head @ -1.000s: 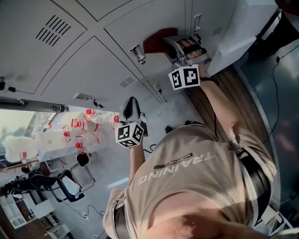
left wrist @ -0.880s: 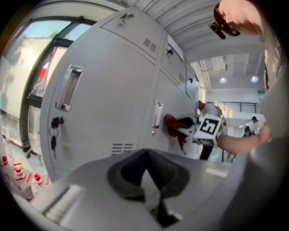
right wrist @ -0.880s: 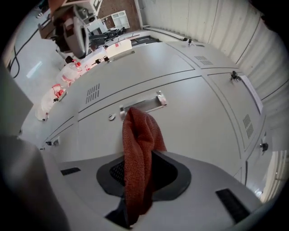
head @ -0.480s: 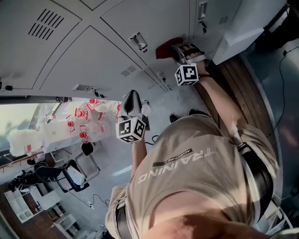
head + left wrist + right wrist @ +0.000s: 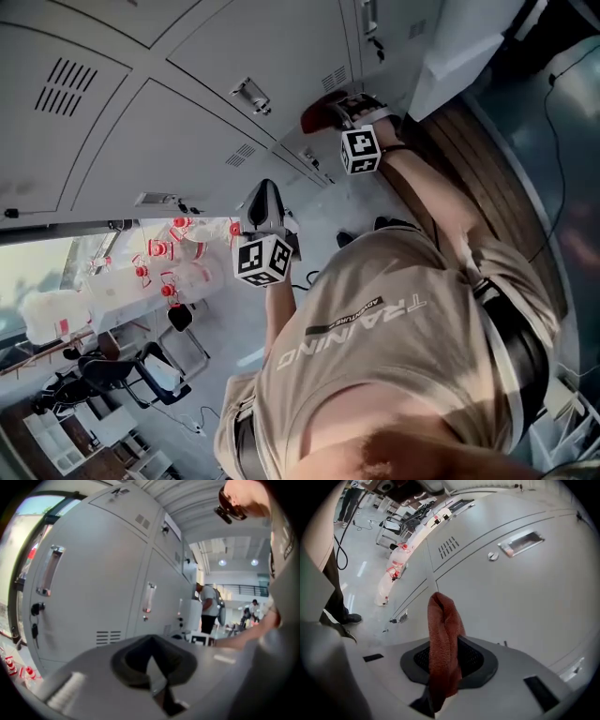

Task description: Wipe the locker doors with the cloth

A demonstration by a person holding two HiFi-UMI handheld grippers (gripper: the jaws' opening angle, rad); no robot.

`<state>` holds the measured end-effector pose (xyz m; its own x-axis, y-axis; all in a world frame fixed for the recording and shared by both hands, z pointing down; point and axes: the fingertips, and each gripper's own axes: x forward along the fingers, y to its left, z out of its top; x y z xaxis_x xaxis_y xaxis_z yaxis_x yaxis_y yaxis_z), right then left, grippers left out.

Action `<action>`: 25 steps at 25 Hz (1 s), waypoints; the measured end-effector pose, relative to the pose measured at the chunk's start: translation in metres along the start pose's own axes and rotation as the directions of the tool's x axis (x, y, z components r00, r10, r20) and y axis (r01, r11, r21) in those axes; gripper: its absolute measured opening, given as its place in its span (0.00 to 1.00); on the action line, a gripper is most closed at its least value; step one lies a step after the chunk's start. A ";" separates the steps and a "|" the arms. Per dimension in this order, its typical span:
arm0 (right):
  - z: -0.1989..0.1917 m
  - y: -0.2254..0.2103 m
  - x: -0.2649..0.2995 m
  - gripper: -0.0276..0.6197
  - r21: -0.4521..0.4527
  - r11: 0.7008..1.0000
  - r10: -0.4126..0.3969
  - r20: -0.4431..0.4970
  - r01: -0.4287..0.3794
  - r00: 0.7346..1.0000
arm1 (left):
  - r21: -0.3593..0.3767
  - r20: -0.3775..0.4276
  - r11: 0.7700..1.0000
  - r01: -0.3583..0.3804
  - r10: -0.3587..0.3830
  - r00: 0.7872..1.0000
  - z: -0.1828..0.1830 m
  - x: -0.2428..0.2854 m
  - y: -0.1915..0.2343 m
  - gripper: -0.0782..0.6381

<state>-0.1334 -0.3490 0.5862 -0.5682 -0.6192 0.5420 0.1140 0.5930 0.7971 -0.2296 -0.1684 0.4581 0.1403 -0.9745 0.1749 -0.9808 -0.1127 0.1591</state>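
Note:
Grey locker doors (image 5: 187, 122) fill the upper left of the head view. My right gripper (image 5: 349, 105) is shut on a red cloth (image 5: 319, 111), held against the lowest doors close to the floor. In the right gripper view the cloth (image 5: 443, 634) stands up from between the jaws of the right gripper (image 5: 445, 646), its tip at a seam of the locker door (image 5: 525, 597); contact cannot be told. My left gripper (image 5: 265, 208) hangs lower and apart from the lockers, shut and empty. The left gripper view shows the left gripper (image 5: 152, 644) before the tall doors (image 5: 89, 588).
Metal handles (image 5: 248, 94) and vent slots (image 5: 66, 75) stick out of the doors. Water bottles with red caps (image 5: 178, 253) and chairs (image 5: 141, 366) stand on the floor by the lockers. A wooden strip (image 5: 487, 159) runs at right. People (image 5: 208, 606) stand far off.
My right gripper has slid the cloth along the door, away from the nearby handle and toward the locker's bottom edge. The left gripper has hardly moved.

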 end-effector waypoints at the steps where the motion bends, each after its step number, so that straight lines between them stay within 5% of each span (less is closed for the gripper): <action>1: 0.003 -0.010 -0.012 0.14 -0.002 1.000 -0.030 0.013 0.030 0.999 | 0.002 0.000 1.000 0.007 -0.007 1.000 0.000 0.003 -0.001 0.12; 4: 0.019 -0.056 -0.057 0.14 0.007 0.988 -0.155 0.059 0.155 0.986 | 0.007 -0.003 1.000 0.022 -0.022 1.000 0.001 0.010 -0.003 0.12; 7: 0.032 -0.118 -0.114 0.14 0.013 0.947 -0.321 0.097 0.321 0.942 | 0.008 -0.006 0.999 0.045 -0.045 0.999 0.000 0.019 -0.010 0.12; 12: 0.046 -0.235 -0.206 0.14 -0.037 0.804 -0.584 0.137 0.593 0.800 | 0.024 -0.003 0.994 0.105 -0.104 0.995 0.005 0.037 -0.027 0.12; 17: 0.049 -0.323 -0.257 0.14 -0.081 0.669 -0.724 0.156 0.739 0.672 | 0.055 0.017 0.988 0.146 -0.147 0.989 0.018 0.051 -0.041 0.12; 21: 0.042 -0.361 -0.262 0.14 -0.067 0.639 -0.752 0.154 0.766 0.641 | 0.069 0.024 0.984 0.162 -0.164 0.986 0.023 0.060 -0.048 0.12; 25: 0.030 -0.363 -0.239 0.14 -0.045 0.674 -0.725 0.146 0.737 0.673 | 0.083 0.034 0.981 0.174 -0.177 0.984 0.030 0.066 -0.052 0.12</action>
<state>-0.0633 -0.4010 0.1600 -0.5837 -0.7717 -0.2524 -0.3053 -0.0794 0.9489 -0.1733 -0.2328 0.4326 0.3074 -0.9450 0.1112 -0.9492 -0.2964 0.1055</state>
